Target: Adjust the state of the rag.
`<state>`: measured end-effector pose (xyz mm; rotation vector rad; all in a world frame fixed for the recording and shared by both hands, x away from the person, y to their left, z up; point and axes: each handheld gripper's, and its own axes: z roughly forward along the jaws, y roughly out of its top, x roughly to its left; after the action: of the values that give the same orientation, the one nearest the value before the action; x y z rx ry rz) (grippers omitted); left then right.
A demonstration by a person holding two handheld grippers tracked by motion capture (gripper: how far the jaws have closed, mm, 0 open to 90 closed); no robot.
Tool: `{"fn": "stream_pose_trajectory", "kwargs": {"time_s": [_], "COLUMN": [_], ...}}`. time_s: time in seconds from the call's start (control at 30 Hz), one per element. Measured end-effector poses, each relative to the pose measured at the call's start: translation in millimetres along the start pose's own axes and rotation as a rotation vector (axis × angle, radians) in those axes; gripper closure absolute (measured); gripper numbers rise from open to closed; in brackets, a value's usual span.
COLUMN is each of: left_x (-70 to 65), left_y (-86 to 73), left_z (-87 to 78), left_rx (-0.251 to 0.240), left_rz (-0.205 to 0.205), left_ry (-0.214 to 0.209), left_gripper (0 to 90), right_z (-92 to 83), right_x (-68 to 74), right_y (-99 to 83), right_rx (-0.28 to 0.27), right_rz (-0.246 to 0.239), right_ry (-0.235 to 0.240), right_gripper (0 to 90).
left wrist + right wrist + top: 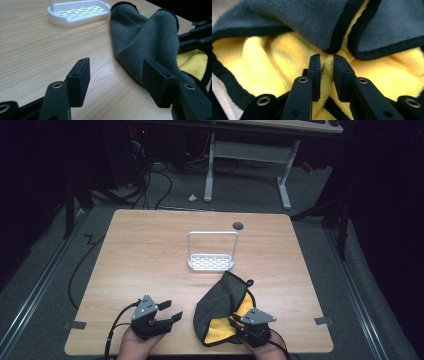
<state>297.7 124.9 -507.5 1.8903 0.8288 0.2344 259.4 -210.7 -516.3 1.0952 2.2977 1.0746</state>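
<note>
A cloth [220,305], grey outside and yellow inside, lies bunched on the wooden table [150,250] near its front edge. In the right gripper view, a fold of the cloth's [274,57] yellow side fills the narrow gap between the pads of my right gripper [327,65], so they pinch it. From above, my right gripper [239,320] sits at the cloth's near right side. My left gripper [172,310] hovers just left of the cloth with its jaws wide apart. Nothing lies between the jaws of my left gripper [115,80], and the grey cloth [140,42] is beyond its right jaw.
A white slotted rack with a tall wire handle [212,262] stands mid-table behind the cloth, and its base [77,12] is at the top of the left gripper view. A dark round cable port [238,225] sits near the far edge. Bare wood stretches to the left.
</note>
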Motion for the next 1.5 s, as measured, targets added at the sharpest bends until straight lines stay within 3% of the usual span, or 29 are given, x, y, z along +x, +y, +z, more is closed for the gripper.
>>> {"fn": "stream_pose_trajectory", "kwargs": {"time_s": [0.07, 0.2, 0.33, 0.37, 0.4, 0.57, 0.6, 0.67, 0.7, 0.73, 0.8, 0.83, 1.07, 1.2, 1.23, 1.27, 1.37, 1.4, 1.43, 1.5], "left_x": [-6.4, -19.5, -37.2, -46.4, -46.4, -60.5, -63.4, -64.8, -65.8, -66.5, -65.6, -64.1, -38.2, -24.8, -19.4, -19.4, -8.0, -8.0, -1.6, 1.6], "left_y": [6.6, 25.4, 48.0, 57.1, 57.1, 65.9, 65.1, 64.1, 62.9, 62.0, 61.2, 61.5, 60.8, 50.1, 40.7, 40.7, 17.2, 17.2, 4.9, -0.9], "left_z": [6.5, 24.5, 48.2, 62.4, 62.4, 98.8, 107.8, 109.3, 108.3, 106.2, 98.5, 92.7, 44.8, 21.7, 11.6, 11.6, -2.5, -2.5, -8.0, -10.5], "left_rx": [0.010, 0.008, 0.016, 0.030, 0.030, 0.117, 0.157, 0.170, 0.169, 0.164, 0.142, 0.124, 0.017, -0.009, -0.016, -0.016, 0.008, 0.008, 0.028, 0.042], "left_rz": [0.029, 0.041, 0.061, 0.076, 0.076, 0.112, 0.118, 0.132, 0.152, 0.162, 0.167, 0.170, 0.133, 0.115, 0.110, 0.110, 0.073, 0.073, 0.047, 0.036], "left_ry": [-0.003, -0.043, -0.098, -0.115, -0.115, -0.125, -0.139, -0.139, -0.137, -0.129, -0.121, -0.110, -0.044, -0.008, 0.014, 0.014, 0.040, 0.040, 0.045, 0.046], "left_gripper": [40.7, 40.9, 41.0, 40.8, 40.6, 41.6, 43.7, 59.9, 69.6, 69.6, 81.8, 83.7, 84.2, 84.1, 83.7, 83.5, 81.7, 80.9, 79.8, 77.8], "right_z": [-3.5, -20.5, -25.4, -26.8, -26.8, -28.4, -28.2, -27.5, -26.9, -26.9, -26.1, -25.3, -21.9, -20.2, -18.8, -18.0, -14.9, -14.9, -12.4, -11.2], "right_x": [-2.8, -19.7, -29.6, -35.1, -35.1, -44.7, -44.5, -43.6, -43.2, -43.2, -42.0, -40.6, -37.9, -36.7, -36.3, -35.8, -35.4, -35.4, -35.0, -35.0], "right_y": [-0.2, -4.2, -7.1, -9.4, -9.4, -13.7, -13.8, -13.7, -13.7, -13.7, -13.7, -13.5, -12.8, -13.0, -13.4, -13.6, -14.5, -14.5, -15.2, -15.5], "right_rx": [-0.012, -0.061, -0.065, -0.060, -0.060, -0.066, -0.065, -0.059, -0.058, -0.058, -0.052, -0.045, -0.033, -0.027, -0.020, -0.014, 0.000, 0.000, 0.014, 0.021], "right_rz": [0.009, 0.061, 0.095, 0.108, 0.108, 0.165, 0.167, 0.156, 0.149, 0.149, 0.141, 0.141, 0.127, 0.124, 0.120, 0.122, 0.110, 0.110, 0.110, 0.110], "right_ry": [-0.009, -0.058, -0.088, -0.108, -0.108, -0.104, -0.104, -0.103, -0.101, -0.101, -0.099, -0.099, -0.091, -0.091, -0.090, -0.091, -0.091, -0.091, -0.091, -0.090], "right_gripper": [76.9, 77.1, 76.9, 76.5, 76.5, 75.5, 75.4, 75.1, 75.1, 75.1, 75.1, 75.1, 75.1, 75.1, 75.2, 75.2, 75.2, 75.2, 75.3, 75.3]}}
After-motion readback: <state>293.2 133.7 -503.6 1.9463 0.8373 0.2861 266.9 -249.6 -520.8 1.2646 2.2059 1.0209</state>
